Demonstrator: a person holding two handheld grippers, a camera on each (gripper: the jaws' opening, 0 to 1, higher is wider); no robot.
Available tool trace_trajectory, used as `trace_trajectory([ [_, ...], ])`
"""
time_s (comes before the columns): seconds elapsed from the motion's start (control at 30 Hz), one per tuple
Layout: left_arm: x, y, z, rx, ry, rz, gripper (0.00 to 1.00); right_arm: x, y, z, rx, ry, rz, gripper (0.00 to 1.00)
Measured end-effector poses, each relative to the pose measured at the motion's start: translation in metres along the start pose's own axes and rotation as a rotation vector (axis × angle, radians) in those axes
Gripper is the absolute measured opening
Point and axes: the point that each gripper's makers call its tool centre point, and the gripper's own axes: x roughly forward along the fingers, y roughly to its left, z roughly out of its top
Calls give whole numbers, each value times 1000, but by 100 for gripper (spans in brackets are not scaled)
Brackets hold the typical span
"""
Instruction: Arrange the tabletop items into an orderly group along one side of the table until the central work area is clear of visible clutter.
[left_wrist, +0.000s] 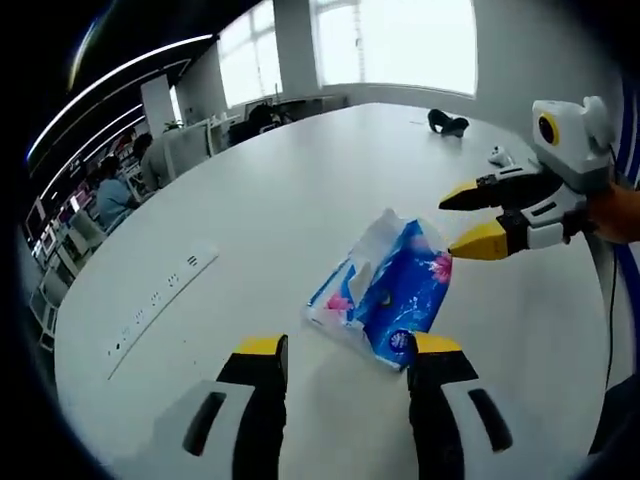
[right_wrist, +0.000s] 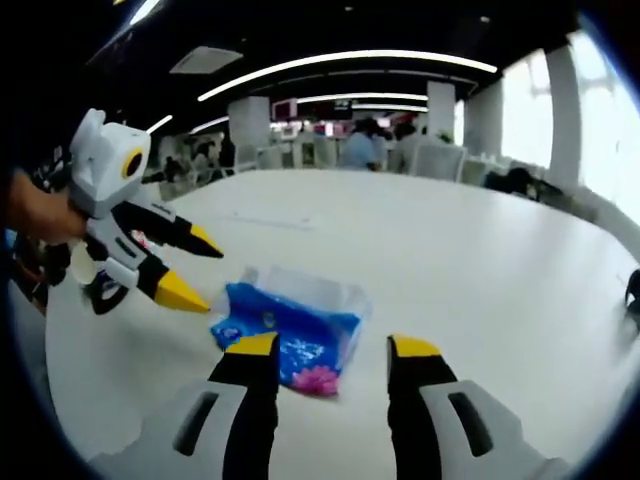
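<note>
A blue tissue pack (left_wrist: 385, 290) with a pink flower print and a clear torn top lies flat on the white table (left_wrist: 270, 210). My left gripper (left_wrist: 350, 350) hangs open just short of the pack's near end, nothing between its jaws. My right gripper (left_wrist: 462, 222) comes in from the right, open, its yellow tips just beyond the pack's far right corner. In the right gripper view the tissue pack (right_wrist: 290, 340) lies just ahead of my right gripper (right_wrist: 332, 348), and my left gripper (right_wrist: 196, 272) stands open at the pack's left.
A flush power strip (left_wrist: 160, 300) is set into the table at left. A dark object (left_wrist: 447, 123) and a small white item (left_wrist: 500, 156) lie far across the table. Chairs and seated people (left_wrist: 110, 195) line the far edge.
</note>
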Motion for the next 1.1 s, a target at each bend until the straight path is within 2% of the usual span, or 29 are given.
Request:
trace_trajectory([
  [0.3, -12, 5, 0, 9, -3, 38, 66, -6, 10, 3, -20, 2, 5, 59],
  [0.57, -22, 6, 5, 37, -5, 32, 72, -13, 15, 11, -27, -5, -5, 73],
  [0.83, -37, 11, 13, 34, -29, 54, 81, -18, 23, 19, -39, -15, -13, 83],
  [1.1, -50, 8, 9, 52, -31, 42, 91, -23, 38, 26, -39, -17, -13, 87],
])
